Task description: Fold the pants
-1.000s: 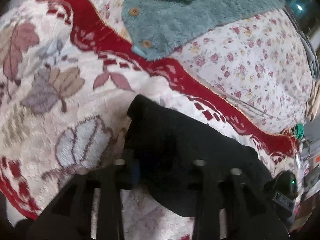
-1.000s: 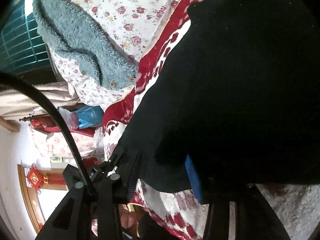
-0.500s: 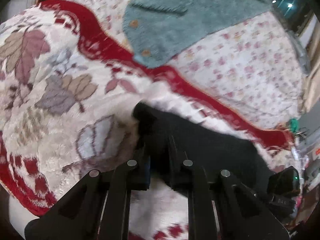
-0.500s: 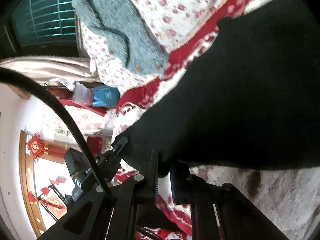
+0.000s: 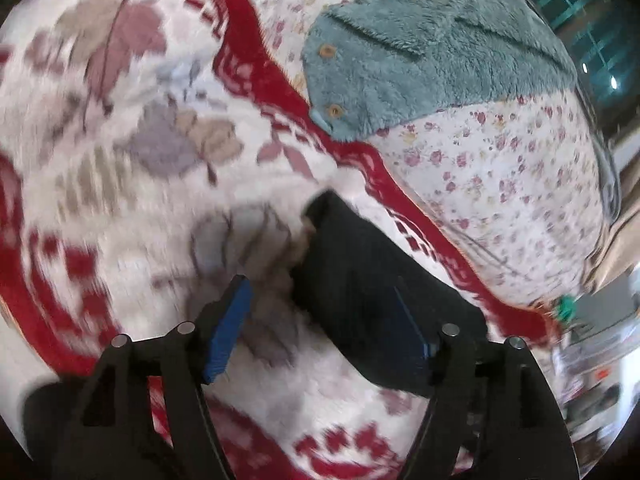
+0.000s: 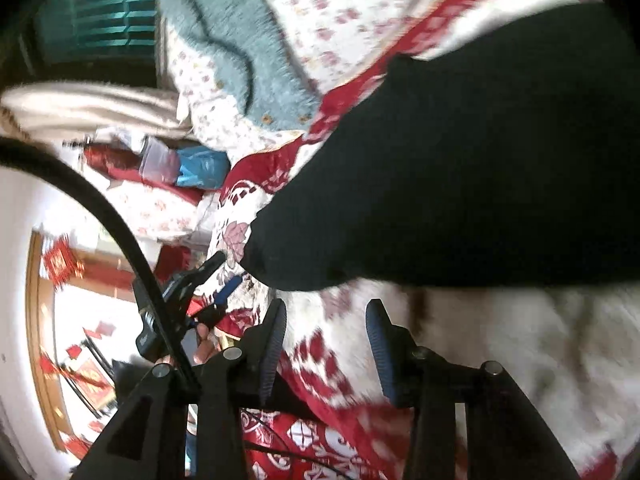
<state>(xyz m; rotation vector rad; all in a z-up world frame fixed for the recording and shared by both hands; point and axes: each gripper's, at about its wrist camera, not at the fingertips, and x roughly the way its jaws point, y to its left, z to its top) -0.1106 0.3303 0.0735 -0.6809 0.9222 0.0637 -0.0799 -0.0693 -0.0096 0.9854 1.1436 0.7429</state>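
The black pants (image 5: 360, 288) lie folded on the white and red patterned blanket (image 5: 120, 200). My left gripper (image 5: 320, 316) is open, with its blue-padded jaws spread; the right jaw lies over the pants' near edge and the left jaw over bare blanket. In the right wrist view the pants (image 6: 460, 180) fill the upper right. My right gripper (image 6: 326, 312) is open and empty, just below the pants' rounded corner, not touching them. The left gripper (image 6: 208, 284) shows small at the left in that view.
A teal fluffy garment with buttons (image 5: 420, 64) lies on a floral sheet (image 5: 500, 168) beyond the pants. It also shows in the right wrist view (image 6: 240, 40). Bags and bedding (image 6: 168, 160) lie off the bed's left side. A black cable (image 6: 100, 216) crosses that view.
Both grippers were shut on the edge of the pants half a second ago. Both have opened and pulled back a little, leaving the pants lying on the blanket.
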